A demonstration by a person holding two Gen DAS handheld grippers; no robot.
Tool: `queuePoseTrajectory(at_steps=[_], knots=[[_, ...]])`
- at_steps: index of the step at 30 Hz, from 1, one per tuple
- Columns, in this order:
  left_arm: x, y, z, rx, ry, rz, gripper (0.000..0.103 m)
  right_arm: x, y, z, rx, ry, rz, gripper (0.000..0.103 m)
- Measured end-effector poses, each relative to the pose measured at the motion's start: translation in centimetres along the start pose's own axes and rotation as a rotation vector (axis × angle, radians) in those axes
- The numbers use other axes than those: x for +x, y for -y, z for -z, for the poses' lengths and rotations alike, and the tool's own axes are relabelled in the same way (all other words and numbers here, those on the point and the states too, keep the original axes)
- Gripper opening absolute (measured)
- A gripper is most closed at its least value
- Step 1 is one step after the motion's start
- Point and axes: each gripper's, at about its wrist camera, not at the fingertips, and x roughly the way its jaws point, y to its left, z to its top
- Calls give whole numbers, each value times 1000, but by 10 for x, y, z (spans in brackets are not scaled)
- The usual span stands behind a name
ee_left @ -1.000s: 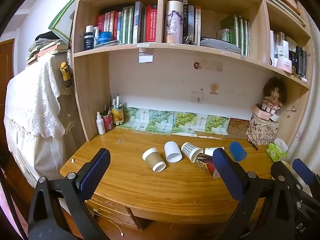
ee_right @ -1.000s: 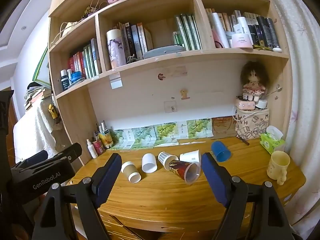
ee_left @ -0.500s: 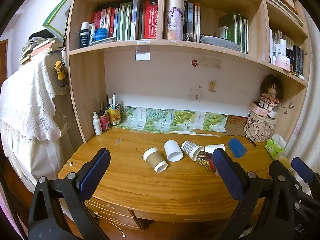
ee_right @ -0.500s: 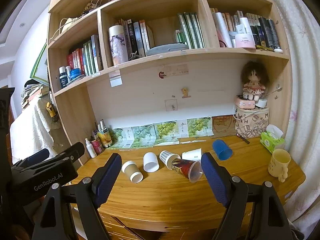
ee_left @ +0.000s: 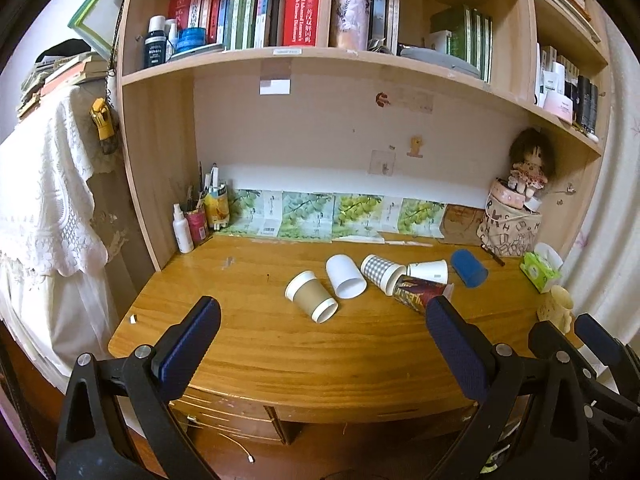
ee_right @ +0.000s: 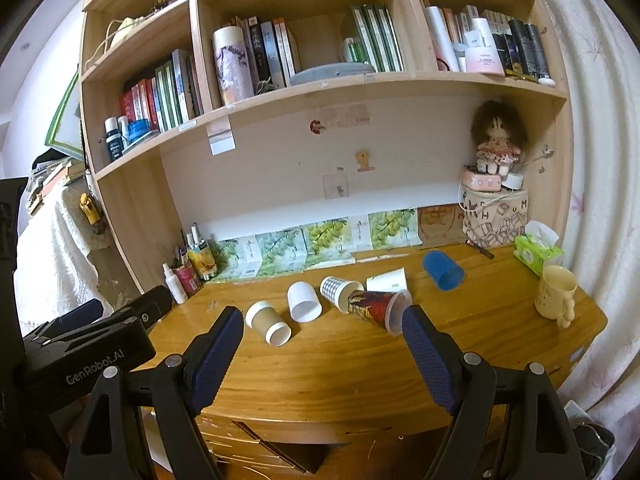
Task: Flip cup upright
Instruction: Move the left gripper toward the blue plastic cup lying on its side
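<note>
Only cups (ee_left: 312, 297) crowd desk (ee_left: 260, 344) middle.

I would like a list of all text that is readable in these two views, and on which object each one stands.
"GenRobot.AI": on the black body of the left tongs.
"H", "U", "M": single letters on the patterned box under the doll.
Red book: an English spine title, too blurred to read.
Other book spines, dark bottle label, leaf-print cards: too small to read.

Home study corner: wooden bench (ee_left: 280, 344) under bookshelves (ee_right: 320, 80) of books, doll (ee_right: 496, 136), lace cloth (ee_left: 44, 184), curtain (ee_right: 600, 184).
</note>
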Motion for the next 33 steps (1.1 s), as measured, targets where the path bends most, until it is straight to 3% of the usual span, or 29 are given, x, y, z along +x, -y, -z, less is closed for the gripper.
queuePoseTrajectory(at_steps=[17,33], knots=[[27,-11,-8,-34,-70,55,102,12,-22,-7,-36,-58,53,82],[60,26,-18,59,-114,90,102,43,11,-16,29,-115,59,82]])
